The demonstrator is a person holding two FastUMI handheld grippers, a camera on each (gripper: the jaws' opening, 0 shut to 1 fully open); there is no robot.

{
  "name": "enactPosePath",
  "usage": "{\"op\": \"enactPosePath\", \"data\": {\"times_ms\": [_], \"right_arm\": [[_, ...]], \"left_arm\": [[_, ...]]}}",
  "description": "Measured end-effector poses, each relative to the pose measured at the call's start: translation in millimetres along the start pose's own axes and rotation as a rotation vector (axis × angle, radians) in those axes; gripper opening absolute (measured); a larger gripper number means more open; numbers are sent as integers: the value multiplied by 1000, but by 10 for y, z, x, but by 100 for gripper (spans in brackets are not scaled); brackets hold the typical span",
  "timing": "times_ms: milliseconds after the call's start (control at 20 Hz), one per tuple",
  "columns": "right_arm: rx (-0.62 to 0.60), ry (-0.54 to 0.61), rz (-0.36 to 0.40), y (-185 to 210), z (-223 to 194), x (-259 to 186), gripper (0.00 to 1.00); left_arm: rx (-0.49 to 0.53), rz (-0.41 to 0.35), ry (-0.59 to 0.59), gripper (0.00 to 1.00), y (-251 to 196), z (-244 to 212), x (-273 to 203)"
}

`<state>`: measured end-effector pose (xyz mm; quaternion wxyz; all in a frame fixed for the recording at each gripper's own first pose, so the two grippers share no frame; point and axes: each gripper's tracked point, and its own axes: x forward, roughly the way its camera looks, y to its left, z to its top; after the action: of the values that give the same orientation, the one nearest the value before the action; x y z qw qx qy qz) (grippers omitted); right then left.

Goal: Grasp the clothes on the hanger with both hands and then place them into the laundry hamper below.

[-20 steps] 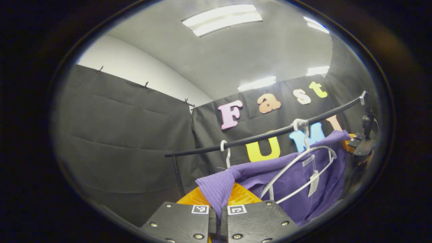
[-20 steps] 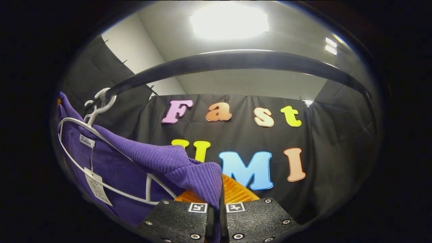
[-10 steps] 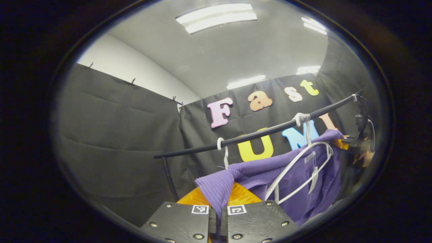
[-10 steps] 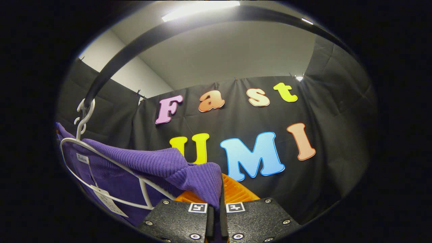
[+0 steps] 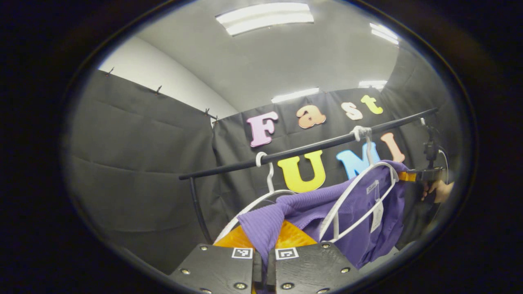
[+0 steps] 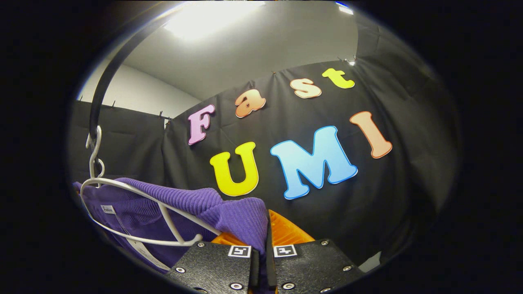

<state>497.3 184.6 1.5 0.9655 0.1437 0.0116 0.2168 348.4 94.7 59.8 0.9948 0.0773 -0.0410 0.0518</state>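
A purple ribbed knit garment (image 5: 359, 216) stretches between my two grippers, coming off a white hanger (image 5: 359, 192) hooked on the black rail (image 5: 310, 147). My left gripper (image 5: 263, 245) is shut on one purple shoulder fold (image 5: 261, 222). In the right gripper view, my right gripper (image 6: 261, 241) is shut on the other shoulder fold (image 6: 241, 216), with the white hanger (image 6: 135, 196) and the purple garment (image 6: 135, 216) to its left. The right gripper (image 5: 421, 175) and the hand holding it (image 5: 439, 190) also appear far right in the left gripper view.
A second, bare white hanger (image 5: 261, 192) hangs on the black rail to the left of the garment. The rail's upright post (image 5: 198, 208) stands at left. The rail (image 6: 102, 85) curves up along the left of the right gripper view. Ceiling lights (image 5: 265, 16) overhead.
Both grippers have come down and back from the rail with the garment held. The right shoulder has slid off the hanger arm, and the bare hanger now shows more fully.
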Motion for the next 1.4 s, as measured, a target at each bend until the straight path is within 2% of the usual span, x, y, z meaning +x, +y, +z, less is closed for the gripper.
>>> {"op": "enactPosePath", "data": {"times_ms": [150, 300, 350, 750, 800, 850, 1000, 1150, 1400], "right_arm": [[-46, -7, 4, -31, -45, 12, 6], [-31, 16, 17, -13, -149, -10, 6], [-23, 27, 21, -14, -186, -9, 6], [237, 133, 67, 23, -401, 54, 6], [256, 137, 70, 14, -398, 58, 6], [263, 139, 71, 14, -388, 70, 6], [259, 137, 71, -13, -355, 103, 6], [322, 152, 74, -29, -348, 212, 6], [356, 251, 27, -234, -701, 261, 6]], "left_arm": [[-3, -7, 13, 10, -19, -71, -27], [-20, -8, 28, 10, -6, -181, -64], [-24, -8, 33, 5, -17, -207, -93], [-52, -18, 67, 5, -29, -366, -228], [-58, -18, 74, 1, -24, -389, -258], [-66, -17, 74, 5, -32, -395, -265], [-85, -20, 77, 5, -61, -419, -272], [-90, -20, 93, 5, -87, -460, -240], [-110, -33, 123, 5, -206, -571, -179]]}}
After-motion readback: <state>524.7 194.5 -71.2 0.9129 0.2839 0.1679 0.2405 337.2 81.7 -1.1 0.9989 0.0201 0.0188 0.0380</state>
